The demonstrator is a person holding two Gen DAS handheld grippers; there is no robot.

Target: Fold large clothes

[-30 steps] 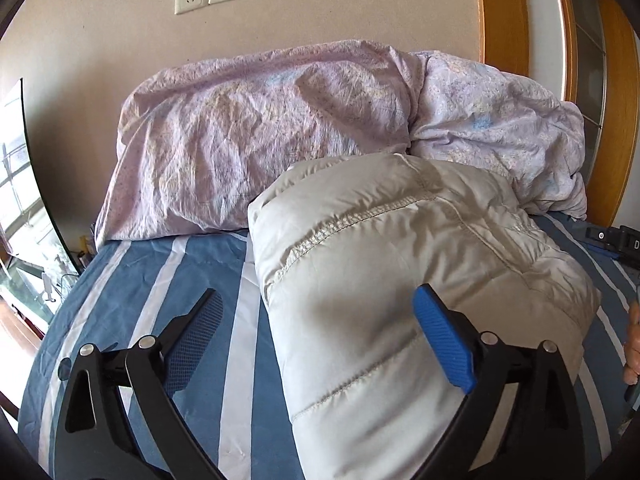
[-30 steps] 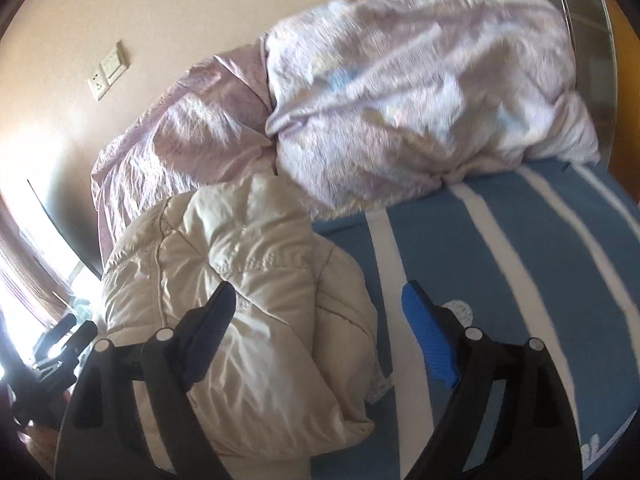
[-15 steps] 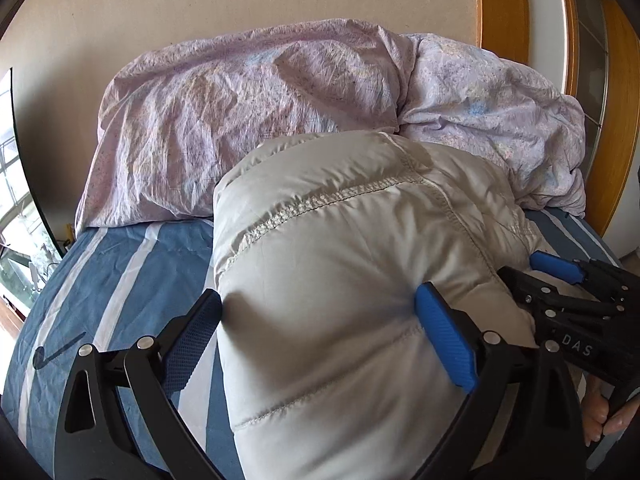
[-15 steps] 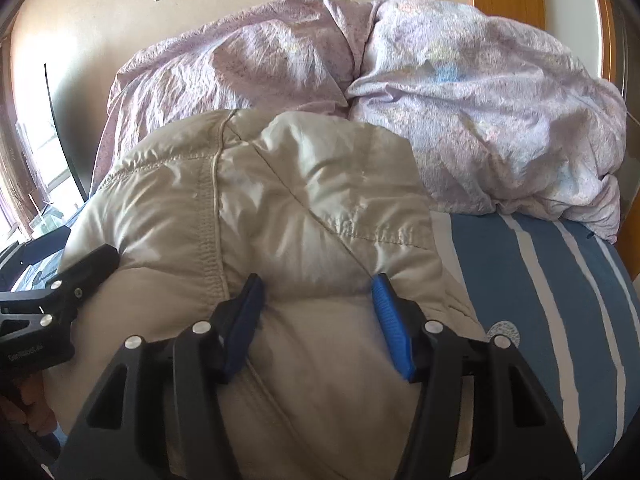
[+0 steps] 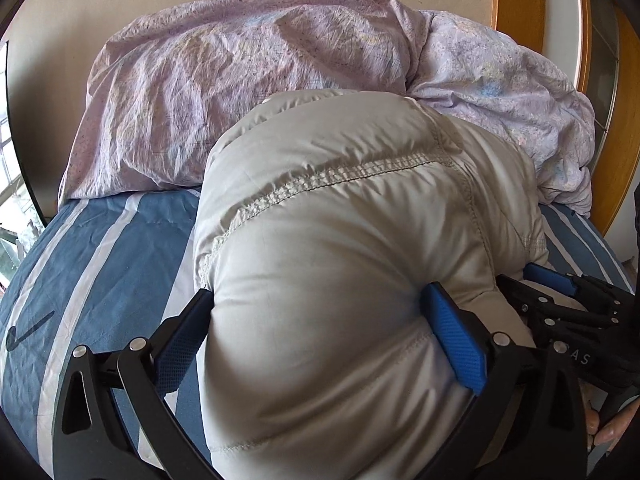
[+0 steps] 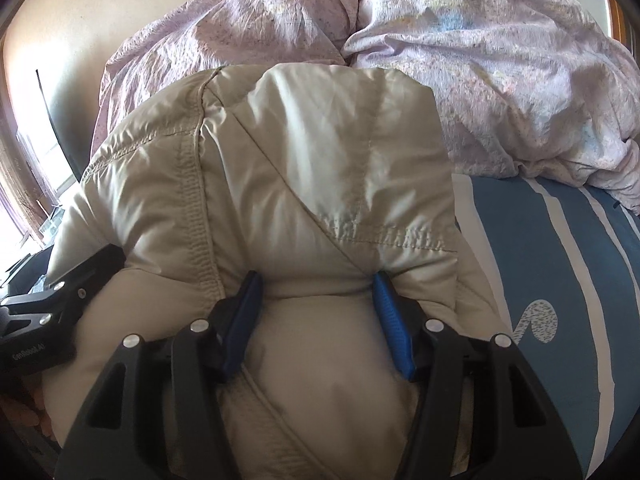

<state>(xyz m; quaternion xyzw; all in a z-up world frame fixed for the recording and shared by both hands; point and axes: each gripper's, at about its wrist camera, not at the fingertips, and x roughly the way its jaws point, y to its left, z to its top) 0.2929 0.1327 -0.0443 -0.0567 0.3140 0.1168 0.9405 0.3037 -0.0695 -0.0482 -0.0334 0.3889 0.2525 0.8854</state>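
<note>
A puffy beige padded jacket (image 5: pixel 340 220) lies bundled on the blue striped bed sheet (image 5: pixel 100 260). My left gripper (image 5: pixel 318 320) stands open and wide astride the bundle's near end, and the padding bulges between its blue pads. My right gripper (image 6: pixel 316 312) is shut on a thick fold of the jacket (image 6: pixel 300 160), its pads denting the fabric from both sides. In the left wrist view the right gripper (image 5: pixel 528 284) shows at the jacket's right edge. One black finger of the left gripper (image 6: pixel 88 276) shows at the left of the right wrist view.
A crumpled lilac duvet (image 5: pixel 240 80) is piled against the wall right behind the jacket. A wooden frame (image 5: pixel 624 120) rises at the right. Bare striped sheet (image 6: pixel 560 280) lies on both sides of the jacket. A person's hand (image 5: pixel 612 428) holds the right gripper.
Both grippers came down and closer to the jacket. The right gripper swung from the sheet onto the bundle and closed on a fold. The left jaws kept their width.
</note>
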